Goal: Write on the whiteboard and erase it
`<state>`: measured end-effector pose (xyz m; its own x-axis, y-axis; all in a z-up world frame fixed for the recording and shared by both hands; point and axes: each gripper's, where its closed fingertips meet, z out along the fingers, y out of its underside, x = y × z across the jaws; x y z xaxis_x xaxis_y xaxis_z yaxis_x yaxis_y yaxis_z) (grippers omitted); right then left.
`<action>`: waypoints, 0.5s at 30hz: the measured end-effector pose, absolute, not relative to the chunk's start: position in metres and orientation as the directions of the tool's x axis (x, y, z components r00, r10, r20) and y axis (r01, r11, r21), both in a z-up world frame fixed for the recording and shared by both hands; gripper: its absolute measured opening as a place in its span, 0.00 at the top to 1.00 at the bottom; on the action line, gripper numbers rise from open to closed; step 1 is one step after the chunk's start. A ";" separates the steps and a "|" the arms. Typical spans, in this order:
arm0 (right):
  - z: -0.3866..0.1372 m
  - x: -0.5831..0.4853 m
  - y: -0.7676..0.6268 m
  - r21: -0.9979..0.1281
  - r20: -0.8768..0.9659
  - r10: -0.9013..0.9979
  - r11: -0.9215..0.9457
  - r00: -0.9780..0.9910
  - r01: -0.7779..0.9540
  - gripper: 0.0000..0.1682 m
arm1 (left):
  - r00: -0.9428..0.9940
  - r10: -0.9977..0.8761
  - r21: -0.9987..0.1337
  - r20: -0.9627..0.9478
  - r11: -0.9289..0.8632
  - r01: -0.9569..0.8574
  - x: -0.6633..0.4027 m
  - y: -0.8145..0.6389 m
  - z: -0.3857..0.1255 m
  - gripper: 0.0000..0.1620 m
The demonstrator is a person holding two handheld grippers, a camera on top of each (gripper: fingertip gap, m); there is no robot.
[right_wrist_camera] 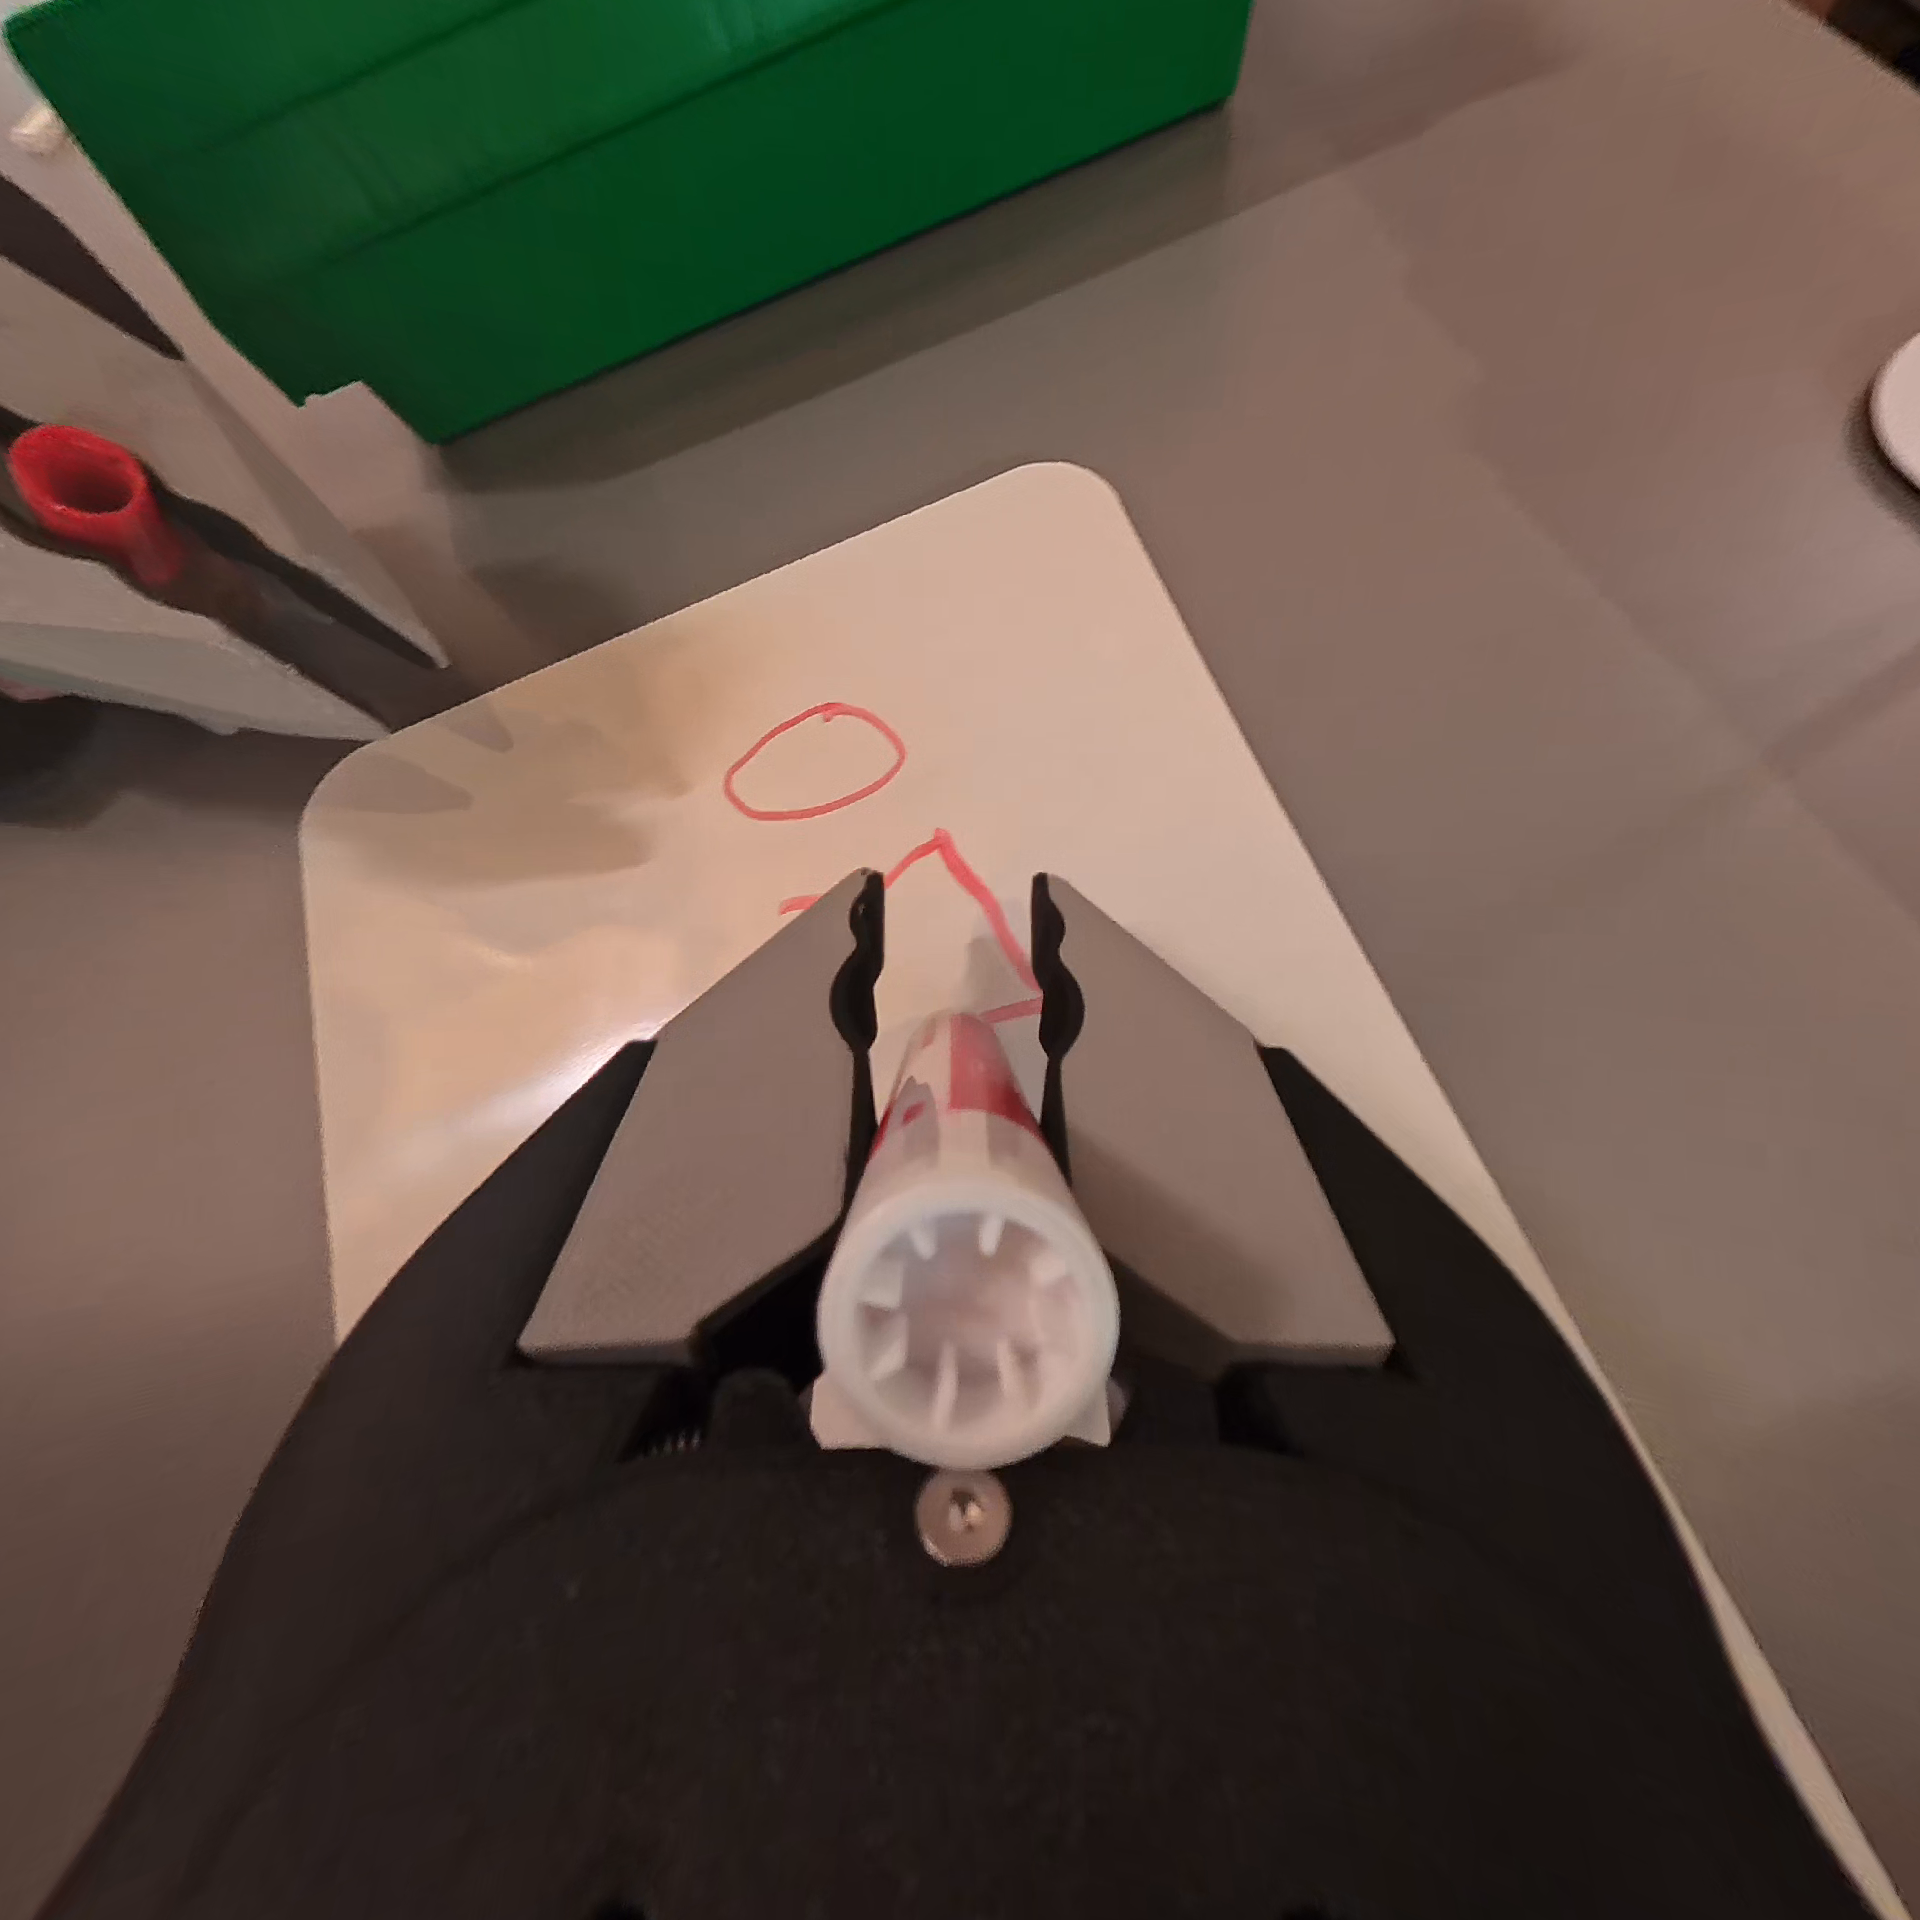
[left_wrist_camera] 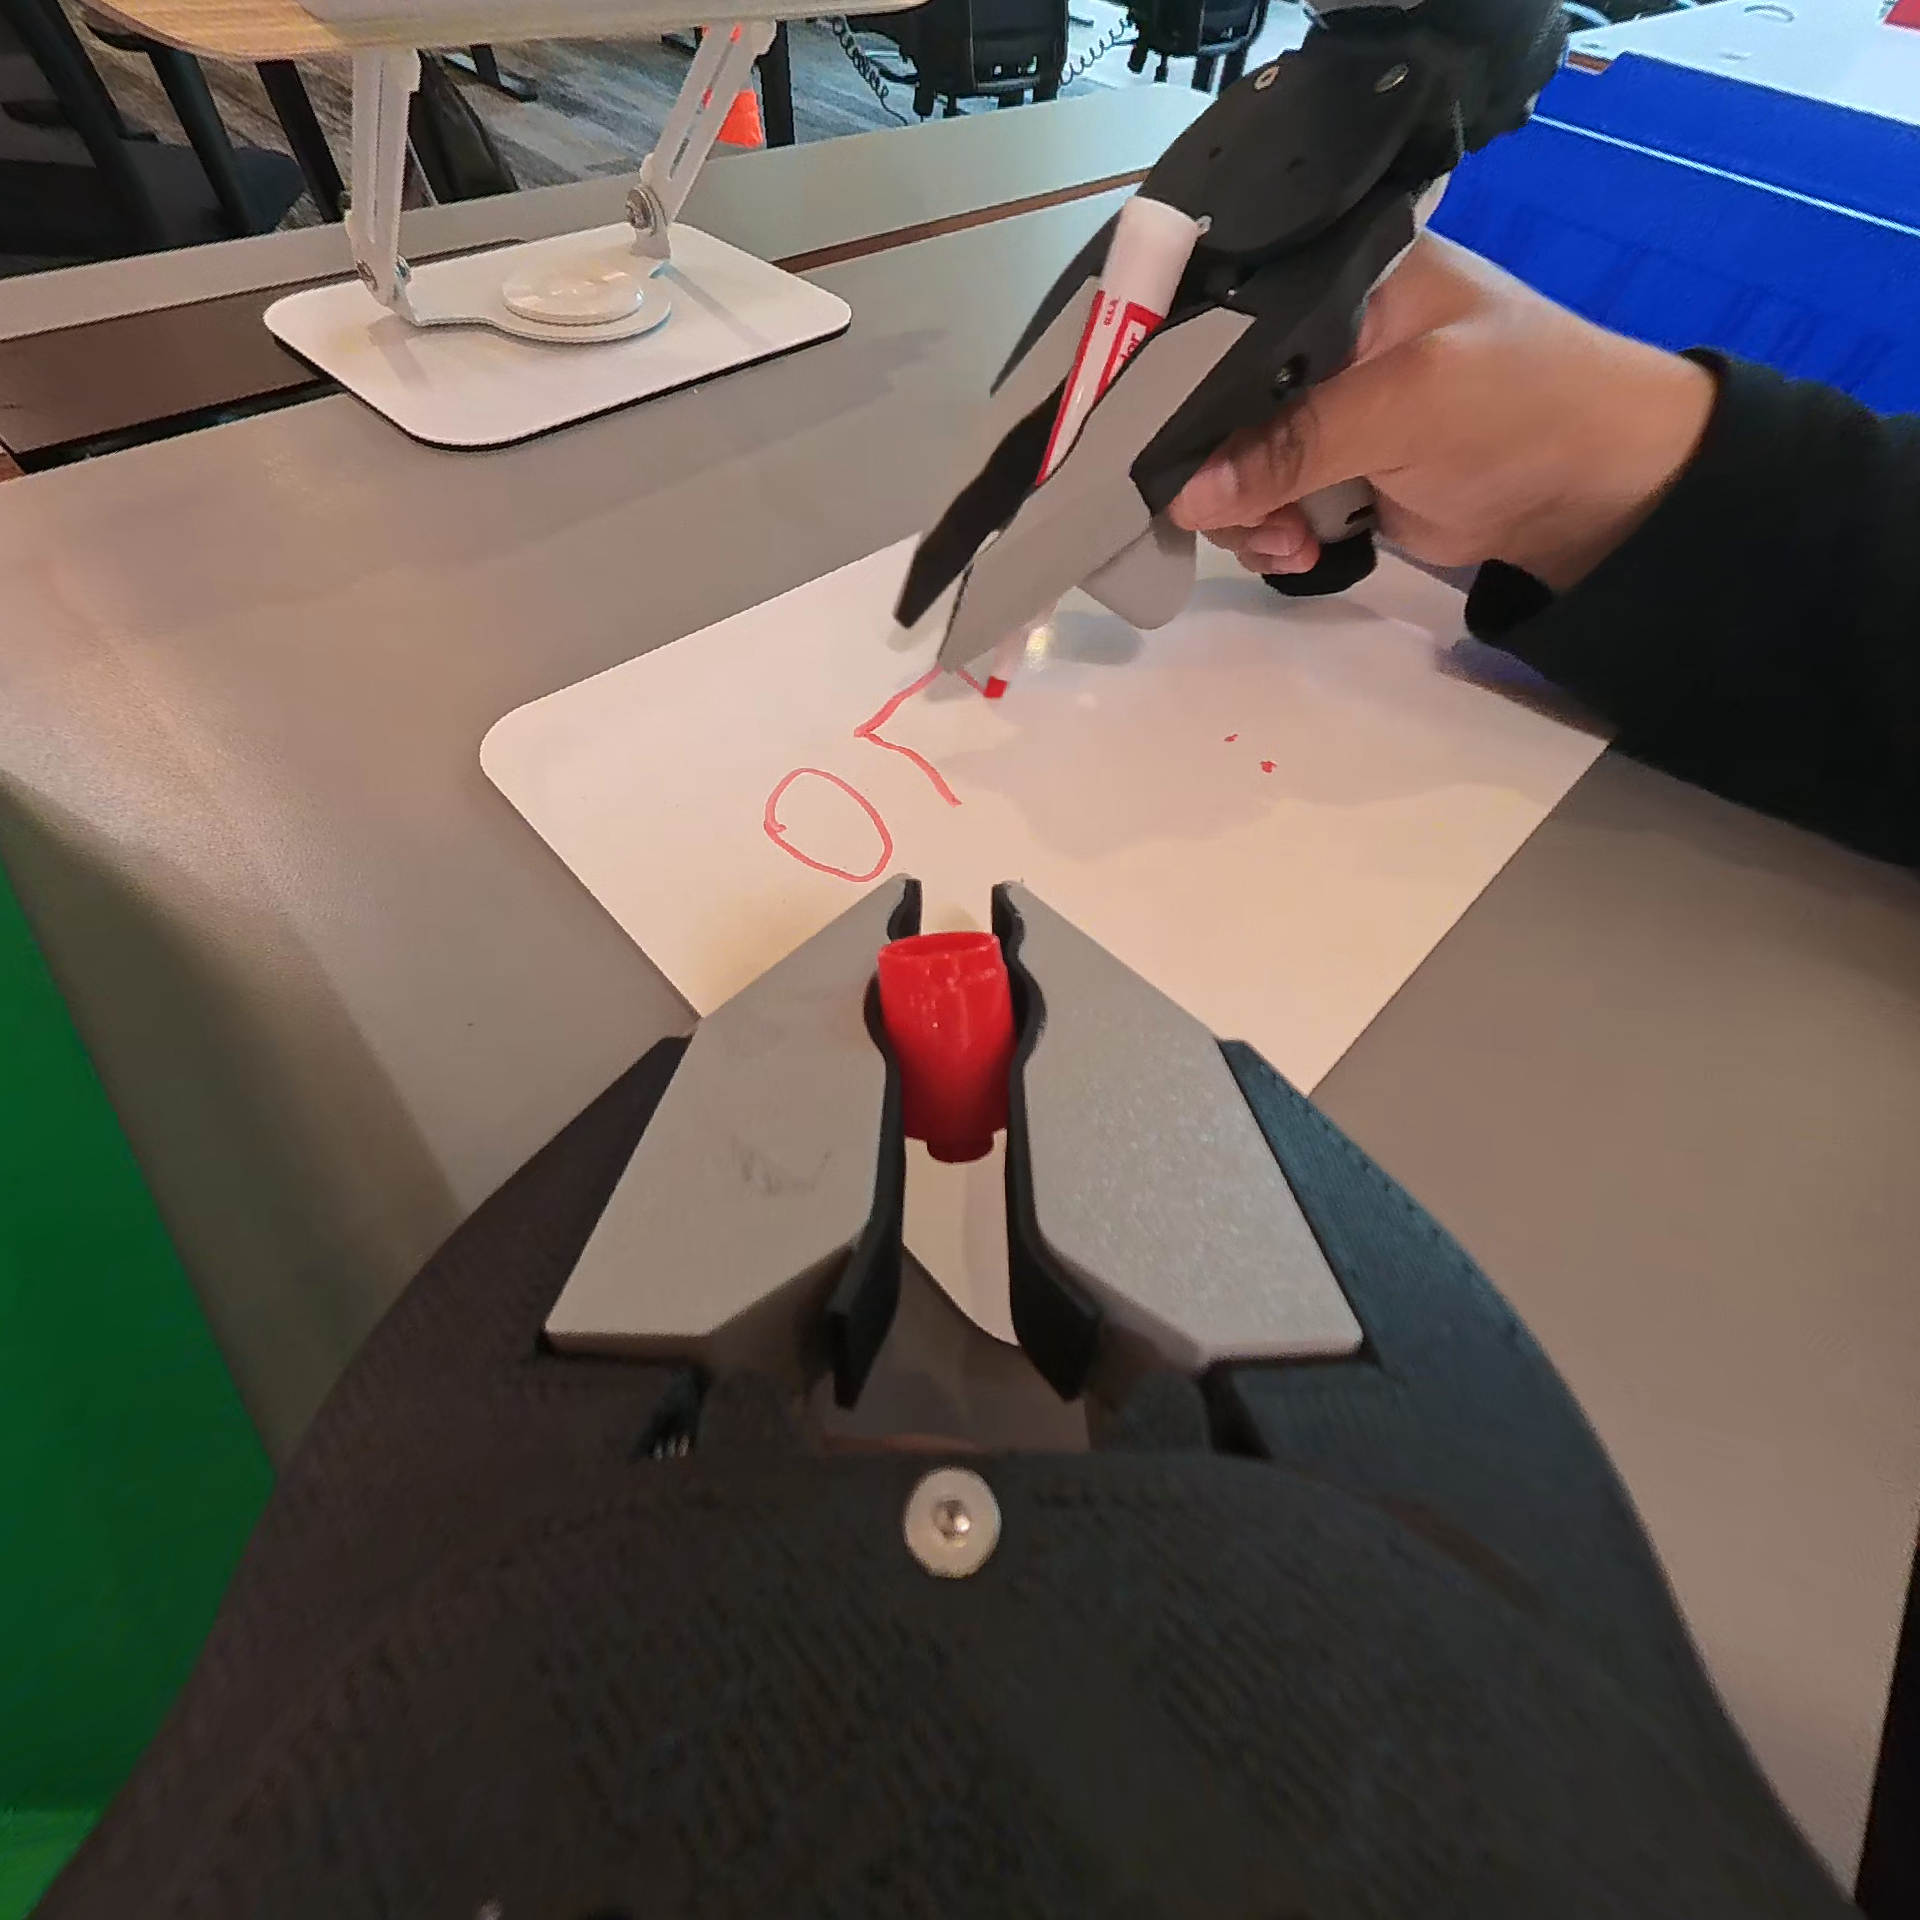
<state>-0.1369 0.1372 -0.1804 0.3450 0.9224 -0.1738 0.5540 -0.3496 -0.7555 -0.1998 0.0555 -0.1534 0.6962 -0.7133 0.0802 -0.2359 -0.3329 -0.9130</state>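
In the left wrist view, the left gripper (left_wrist_camera: 956, 896) is closed on a red marker cap (left_wrist_camera: 948, 1034), which sits upright between its two grey fingers with the open end facing forward. Beneath and ahead of it a white whiteboard (left_wrist_camera: 1195, 914) lies flat on the grey table (left_wrist_camera: 312, 644). On the board are a red drawn oval (left_wrist_camera: 828, 824) and, just beyond it, a jagged red line (left_wrist_camera: 904, 743). The right gripper (left_wrist_camera: 940, 644), held by a person's hand (left_wrist_camera: 1455, 457) in a dark sleeve, is tilted down over the far part of the board and clamps a red dry-erase marker (left_wrist_camera: 1107, 353); the marker's red tip touches the board at the end of the jagged line. Two small red specks (left_wrist_camera: 1252, 753) lie to the right of the writing. A white stand (left_wrist_camera: 561, 312) rests farther back on the table (its upper part runs out of the picture).

In the right wrist view, the right gripper (right_wrist_camera: 956, 883) grips the marker (right_wrist_camera: 966, 1247) lengthwise between its fingers, the hollow white rear end nearest the camera. The whiteboard (right_wrist_camera: 499, 935) lies beneath, with the oval (right_wrist_camera: 814, 761) ahead and the jagged line (right_wrist_camera: 951, 862) running between the fingertips. At the left edge, the left gripper (right_wrist_camera: 343, 675) holds the cap (right_wrist_camera: 88, 494). A green bin (right_wrist_camera: 623, 177) stands beyond the board.
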 end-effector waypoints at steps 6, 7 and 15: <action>-0.182 -0.138 0.112 -0.722 -0.225 0.935 -0.348 0.273 0.598 0.84 | 0.696 -0.713 -0.913 0.079 -0.333 -0.238 -0.200 0.056 -0.154 0.93; -0.182 -0.138 0.109 -0.717 -0.228 0.937 -0.346 0.265 0.605 0.84 | 0.697 -0.713 -0.913 0.078 -0.332 -0.238 -0.200 0.056 -0.154 0.93; -0.181 -0.151 0.109 -0.735 -0.204 0.940 -0.331 0.273 0.591 0.84 | 0.698 -0.712 -0.911 0.075 -0.334 -0.243 -0.200 0.056 -0.154 0.93</action>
